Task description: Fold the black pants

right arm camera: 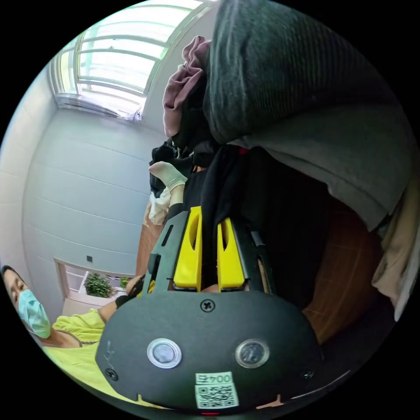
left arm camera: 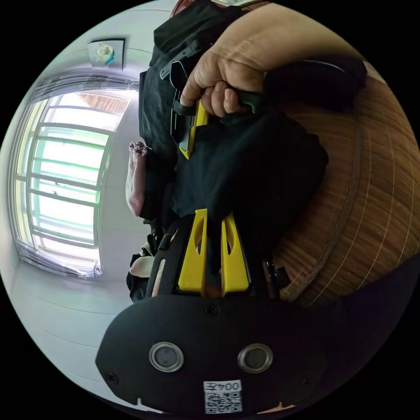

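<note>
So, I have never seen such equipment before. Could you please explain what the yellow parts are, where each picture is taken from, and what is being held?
No robot here: a person holds one hand tool in each hand, and each tool carries its own fisheye camera. The yellow parts are the tool's two fingers, which pinch cloth.

In the left gripper view, the left gripper is closed on the black pants, which hang over a brown woven mat. Above it, the person's hand holds the right tool.

In the right gripper view, the right gripper also pinches black cloth, probably the same pants. A dark grey garment lies piled beside it, with a pinkish cloth behind. A window is in the background.
</note>
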Demonstrator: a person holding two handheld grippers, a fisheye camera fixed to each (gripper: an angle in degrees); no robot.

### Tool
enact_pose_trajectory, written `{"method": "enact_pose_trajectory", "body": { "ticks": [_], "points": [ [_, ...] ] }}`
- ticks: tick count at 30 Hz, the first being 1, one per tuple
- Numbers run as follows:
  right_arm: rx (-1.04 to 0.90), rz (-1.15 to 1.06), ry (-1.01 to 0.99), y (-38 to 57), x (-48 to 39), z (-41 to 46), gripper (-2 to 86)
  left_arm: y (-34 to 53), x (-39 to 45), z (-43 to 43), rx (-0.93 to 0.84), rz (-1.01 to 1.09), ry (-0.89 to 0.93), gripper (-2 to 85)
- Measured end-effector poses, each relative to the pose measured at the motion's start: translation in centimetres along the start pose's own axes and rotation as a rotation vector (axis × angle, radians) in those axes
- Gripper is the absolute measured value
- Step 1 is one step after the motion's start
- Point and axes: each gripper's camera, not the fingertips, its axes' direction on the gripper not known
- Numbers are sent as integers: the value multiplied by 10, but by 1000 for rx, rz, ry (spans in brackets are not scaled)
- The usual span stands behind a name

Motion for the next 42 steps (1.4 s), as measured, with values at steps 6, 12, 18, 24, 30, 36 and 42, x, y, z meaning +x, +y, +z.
{"method": "enact_pose_trajectory", "body": {
  "ticks": [6, 12, 18, 24, 30, 36, 42],
  "points": [
    [14, -16, 147, 26, -41, -16, 65, -9, 13, 16, -30, 24, 52, 65],
    [221, -13, 283, 79, -111, -57, 80, 1, -9, -2, -29, 23, 73, 113],
    [316, -463, 830, 140, -284, 11, 40, 33, -64, -20, 1, -118, 116, 93],
    [62, -561, 1046, 158, -305, 126, 3, 172, -144, -44, -81, -445, 38, 22],
    [266, -764, 718, 229, -439, 107, 45, 427, -137, -46, -490, -874, 155, 9],
    [58, -1002, 389, 276, -558, 221, 82, 602, -58, -79, -883, -1134, 147, 7],
    [-202, -1180, 438, 303, -662, 364, 89, 655, -43, -43, -1003, -1199, 238, 5]
  ]
}}
